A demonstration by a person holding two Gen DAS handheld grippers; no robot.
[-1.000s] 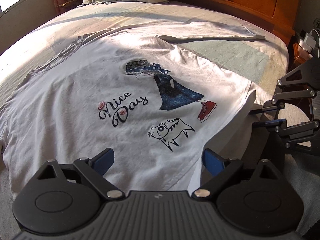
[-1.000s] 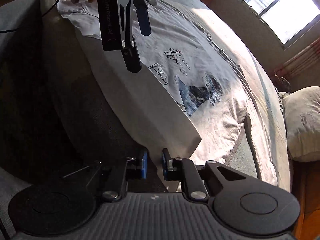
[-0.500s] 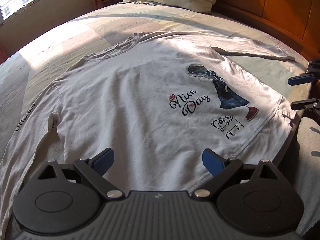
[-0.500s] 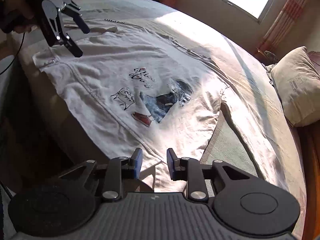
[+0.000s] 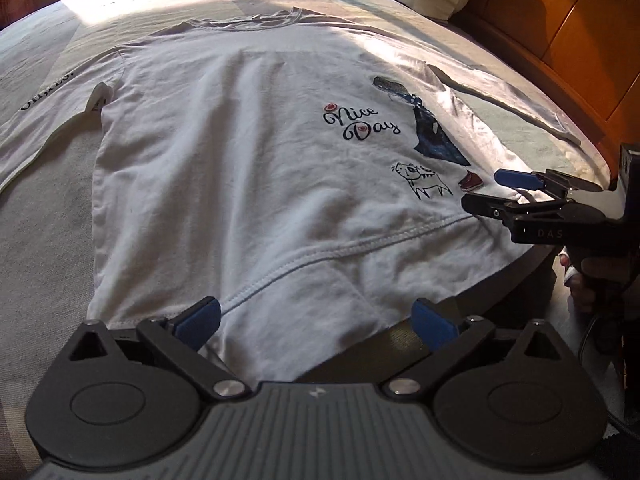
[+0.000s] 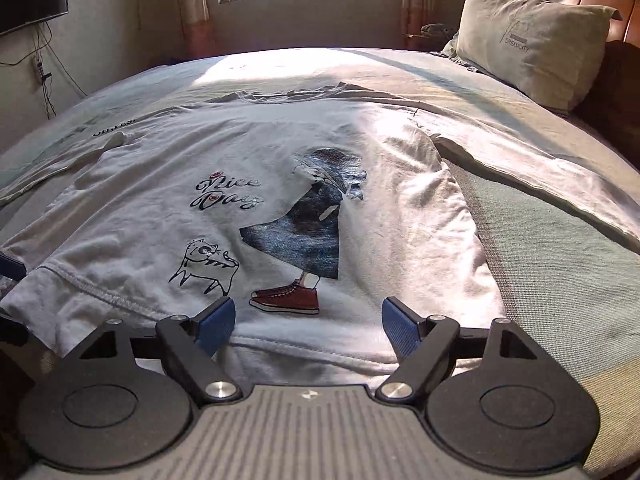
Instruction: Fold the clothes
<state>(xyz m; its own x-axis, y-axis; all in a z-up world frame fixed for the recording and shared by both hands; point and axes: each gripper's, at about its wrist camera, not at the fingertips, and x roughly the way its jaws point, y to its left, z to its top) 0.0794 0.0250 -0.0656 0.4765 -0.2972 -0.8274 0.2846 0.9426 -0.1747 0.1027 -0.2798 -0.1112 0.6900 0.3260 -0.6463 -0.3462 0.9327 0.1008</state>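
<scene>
White long-sleeved cotton shirt with "Nice Day" print (image 6: pixel 280 184) lies spread flat, print up, on the bed (image 6: pixel 560 248), left gripper (image 5: pixel 316 320) and right gripper (image 6: pixel 308 320) both gaping wide, empty, at its hem; any fold wants even, matched pinches.

Spread tongs (image 5: pixel 316 320) over shirt hem (image 5: pixel 360 246)

We see a bed (image 6: pixel 560 264) with a pale patchwork cover; a white long-sleeved shirt (image 6: pixel 248 148) lies spread flat on it, print up; a pillow (image 6: pixel 532 36) rests at the headboard end.
</scene>
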